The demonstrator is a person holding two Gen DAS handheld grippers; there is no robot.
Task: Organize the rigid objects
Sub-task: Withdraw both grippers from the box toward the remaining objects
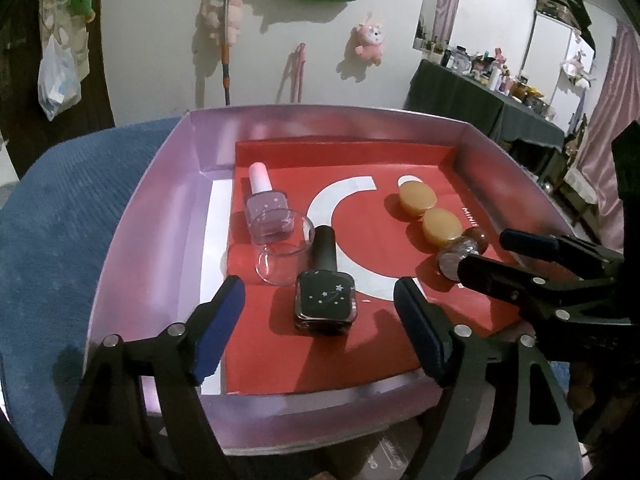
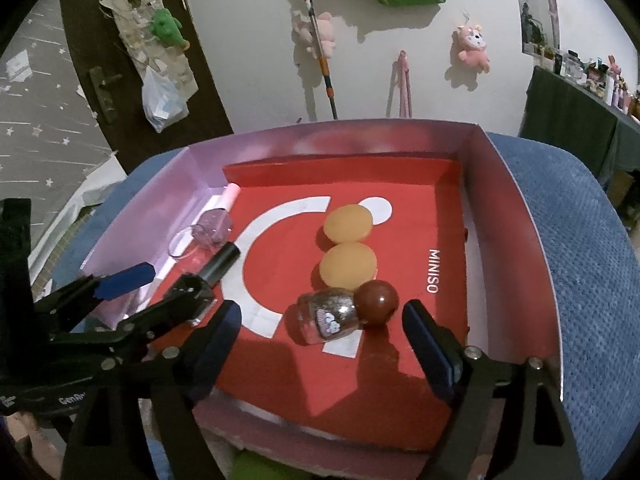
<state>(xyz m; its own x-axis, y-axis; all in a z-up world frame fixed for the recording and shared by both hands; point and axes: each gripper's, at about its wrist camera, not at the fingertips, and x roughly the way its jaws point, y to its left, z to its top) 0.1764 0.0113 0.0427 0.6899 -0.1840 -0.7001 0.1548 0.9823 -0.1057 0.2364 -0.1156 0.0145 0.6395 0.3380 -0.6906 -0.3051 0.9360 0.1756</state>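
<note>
We hold both grippers over the near edge of the tray [image 1: 132, 216], each tilted down toward its floor. Our left gripper [image 1: 318, 322] has its jaws spread, and the dark bottle [image 1: 325, 298] lies flat between the blue pads with a gap on either side, so nothing is pressed or gripped; it looks set down and let go. Our right gripper [image 2: 322, 330] is likewise spread wide, and the glitter bottle [image 2: 328, 316] lies on its side just ahead of the pads, untouched, its round brown cap [image 2: 377, 302] pointing right. We judge both were laid here on purpose, since the tray's raised walls keep small rolling things from straying onto the blue cloth [image 2: 568, 248] underneath. The dark bottle is square and squat, printed with little stars, with a tall black cap pointing away from us. Just beyond it a clear glass cup [image 1: 282, 246] rests on its side, touching or nearly touching the lilac bottle [image 1: 266, 210] behind, whose pale pink cap points to the far wall of the tray. On the right, beyond the glitter bottle, two tan round discs [image 2: 348, 244] lie in a line, edge to edge, the nearer one just beside the bottle. All lie on a red card [image 2: 400, 376] that lines the tray floor. Things seem sorted into a left group and a right row, so the tidying looks close to done. Farther off, a white wall carries hanging soft toys [image 2: 474, 46].
</note>
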